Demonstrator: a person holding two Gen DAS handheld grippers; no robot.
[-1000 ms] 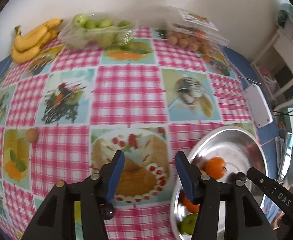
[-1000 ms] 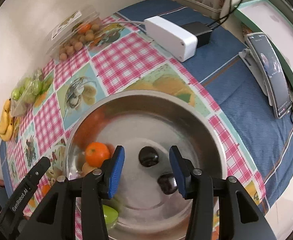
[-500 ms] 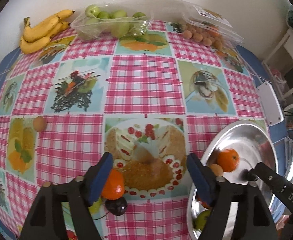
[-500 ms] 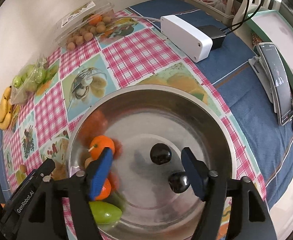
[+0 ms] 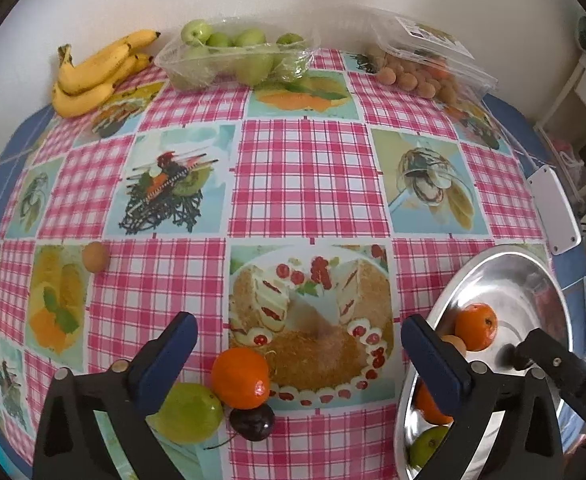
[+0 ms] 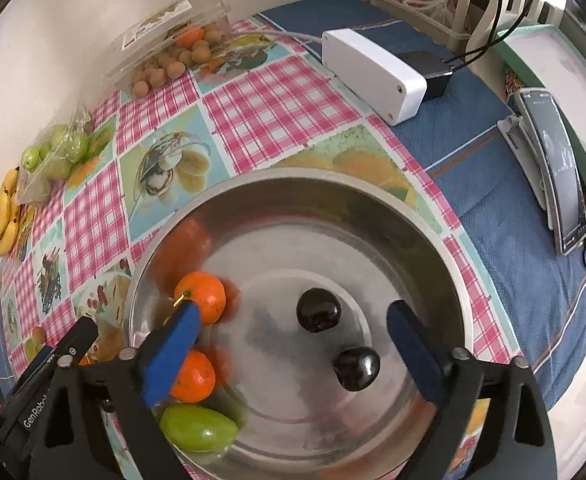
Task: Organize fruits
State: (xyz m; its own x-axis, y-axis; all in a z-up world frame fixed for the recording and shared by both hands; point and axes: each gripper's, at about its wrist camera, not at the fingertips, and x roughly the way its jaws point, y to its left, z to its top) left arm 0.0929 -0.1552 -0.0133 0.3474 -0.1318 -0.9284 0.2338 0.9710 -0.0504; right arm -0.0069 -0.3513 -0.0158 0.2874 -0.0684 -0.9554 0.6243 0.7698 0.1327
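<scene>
Steel bowl stands on the checked tablecloth, near its right edge. Inside the bowl lie two dark plums, two oranges and one green fruit. The right gripper hangs above the bowl; its jaws are opening and nothing is pressed between them, though one plum lies below the gap. The left gripper is over the cloth, left of the bowl; its jaws are opening too and they grasp nothing. Below them an orange, a green apple and a dark cherry lie touching each other. Bananas, a tray of green apples and a clear box of small brown fruits stand at the far edge.
</scene>
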